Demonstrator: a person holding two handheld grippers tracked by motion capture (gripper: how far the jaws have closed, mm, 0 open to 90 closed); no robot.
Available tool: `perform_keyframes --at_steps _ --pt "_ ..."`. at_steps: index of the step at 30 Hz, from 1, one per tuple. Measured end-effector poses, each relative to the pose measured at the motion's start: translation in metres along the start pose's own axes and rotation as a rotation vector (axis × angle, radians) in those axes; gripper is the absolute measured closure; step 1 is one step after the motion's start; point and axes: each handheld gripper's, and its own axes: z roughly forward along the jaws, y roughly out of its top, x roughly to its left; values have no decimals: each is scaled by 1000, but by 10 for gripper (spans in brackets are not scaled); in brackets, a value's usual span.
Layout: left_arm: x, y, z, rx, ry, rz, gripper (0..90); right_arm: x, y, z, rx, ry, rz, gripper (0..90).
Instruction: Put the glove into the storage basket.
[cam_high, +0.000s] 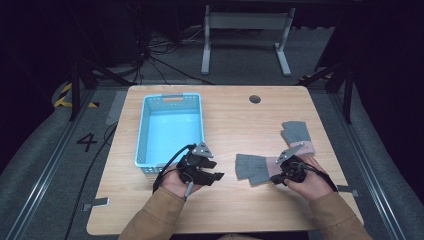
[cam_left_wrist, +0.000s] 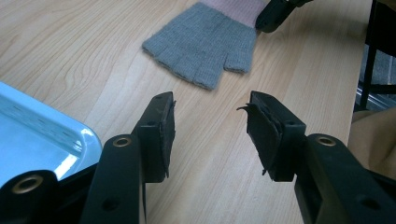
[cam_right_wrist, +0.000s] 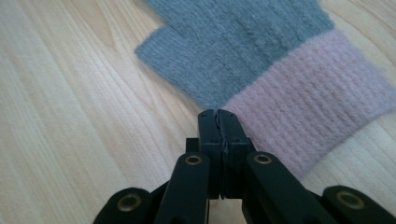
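Observation:
Two grey fingerless gloves with pink cuffs lie on the wooden table (cam_high: 235, 125). The near glove (cam_high: 252, 169) (cam_left_wrist: 205, 44) (cam_right_wrist: 261, 60) lies flat, its finger ends toward the left. The second glove (cam_high: 298, 135) lies further back on the right. My right gripper (cam_high: 275, 178) (cam_right_wrist: 218, 114) is shut, jaws pressed together, with its tips at the near glove's edge where grey meets pink. No cloth is visible between the jaws. My left gripper (cam_high: 216, 176) (cam_left_wrist: 210, 105) is open over bare wood, left of the near glove, with nothing between its jaws.
A light blue plastic basket (cam_high: 141, 135) (cam_left_wrist: 42, 135) with nothing in it stands at the table's left, just behind my left hand. A round cable hole (cam_high: 255, 99) is near the far edge. Bare wood lies between the basket and the gloves.

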Motion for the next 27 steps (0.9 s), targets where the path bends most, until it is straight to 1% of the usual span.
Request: perform_keyframes --at_steps 1,2,3,4,5,6,7,8,9,10,12,14,16,18,20,25,27 --pt "0 0 0 0 0 0 520 2 1 -3 -10 16 2 900" --pt "0 0 0 0 0 0 519 2 1 -3 -10 16 2 900" --pt "0 0 0 2 -1 0 517 4 3 -9 -41 36 1 900" --pt "1 0 0 2 0 1 516 5 3 -12 -52 41 4 900" --pt "1 0 0 3 0 0 516 6 4 -17 -76 49 7 900" --pt "1 0 0 3 0 0 516 6 4 -17 -76 49 7 900" --pt "1 1 1 0 2 2 515 7 5 -24 -128 68 6 900" --pt "1 1 1 5 3 5 515 7 6 -27 -145 67 12 900" --pt "1 1 1 9 4 4 514 7 6 -32 -169 53 17 900" --pt "1 1 1 9 4 4 514 7 6 -35 -182 43 19 895" --pt "0 0 1 2 7 1 513 6 7 -42 -222 12 39 841" --pt "1 0 1 3 7 0 511 3 7 -46 -245 -19 57 817" --pt "0 0 2 8 10 -1 510 -1 6 -48 -260 -36 83 791" --pt "1 -1 1 8 13 -4 508 -7 6 -53 -290 -63 118 772" --pt "1 -2 1 7 15 -9 506 -12 6 -57 -297 -79 144 747" --pt "2 -3 0 8 23 -14 501 -34 6 -61 -321 -152 208 701" --pt "2 -3 0 7 24 -16 500 -45 7 -61 -306 -187 239 681"
